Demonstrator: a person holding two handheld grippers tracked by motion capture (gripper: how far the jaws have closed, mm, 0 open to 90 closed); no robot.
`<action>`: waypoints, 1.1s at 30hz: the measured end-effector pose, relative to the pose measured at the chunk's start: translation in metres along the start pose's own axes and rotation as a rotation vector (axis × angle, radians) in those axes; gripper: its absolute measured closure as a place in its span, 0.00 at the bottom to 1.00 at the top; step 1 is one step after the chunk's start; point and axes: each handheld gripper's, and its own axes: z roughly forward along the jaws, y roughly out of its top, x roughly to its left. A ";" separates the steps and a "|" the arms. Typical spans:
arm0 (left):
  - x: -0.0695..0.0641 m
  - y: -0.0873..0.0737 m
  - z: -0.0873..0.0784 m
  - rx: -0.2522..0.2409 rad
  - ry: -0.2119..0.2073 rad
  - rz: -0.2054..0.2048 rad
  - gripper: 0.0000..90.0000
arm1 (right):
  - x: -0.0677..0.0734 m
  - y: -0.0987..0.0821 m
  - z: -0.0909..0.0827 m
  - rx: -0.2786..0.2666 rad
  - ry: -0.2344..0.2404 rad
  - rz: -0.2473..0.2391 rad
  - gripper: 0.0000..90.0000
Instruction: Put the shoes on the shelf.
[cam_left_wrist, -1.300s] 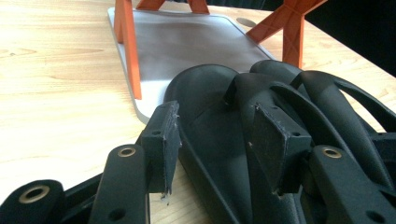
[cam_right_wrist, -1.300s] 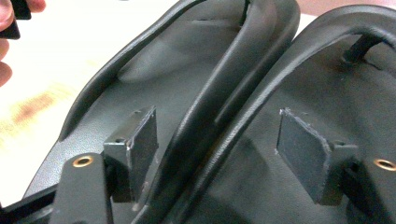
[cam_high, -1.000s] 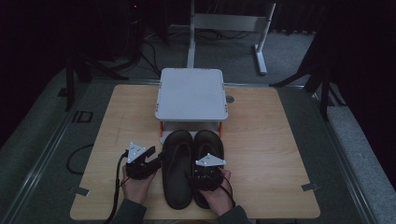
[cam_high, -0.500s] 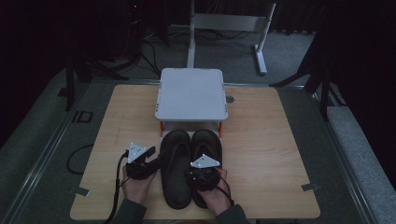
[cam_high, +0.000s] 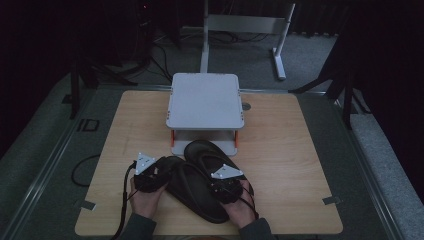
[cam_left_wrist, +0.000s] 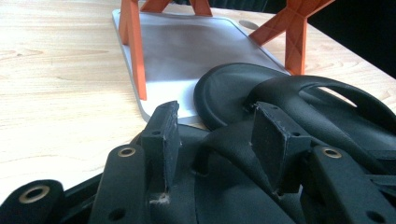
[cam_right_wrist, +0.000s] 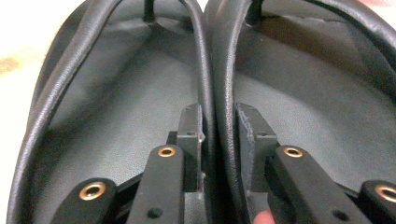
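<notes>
- Two black sandals (cam_high: 200, 187) are lying together at the near edge of the wooden table (cam_high: 280, 150), long axes running diagonally, toes pointing toward the grey orange-legged stand (cam_high: 205, 102).
- The right gripper (cam_right_wrist: 218, 126) is pinching both sandals' adjoining straps (cam_right_wrist: 212, 70).
- The left gripper (cam_left_wrist: 215, 133) is spread apart over a sandal.

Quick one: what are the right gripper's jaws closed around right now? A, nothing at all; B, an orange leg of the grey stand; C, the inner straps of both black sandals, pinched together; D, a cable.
C: in the right gripper view, the right gripper clamps the two adjoining straps of the black sandals.
</notes>
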 end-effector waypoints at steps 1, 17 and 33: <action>0.000 0.000 0.000 0.000 -0.002 0.000 0.57 | 0.001 0.000 0.000 0.000 -0.002 -0.003 0.79; 0.001 0.000 -0.001 -0.006 0.004 -0.004 0.57 | 0.003 0.001 0.007 -0.009 0.000 -0.045 0.82; 0.017 0.005 -0.014 -0.052 0.039 -0.040 0.57 | -0.006 0.008 -0.004 -0.075 0.007 0.045 0.85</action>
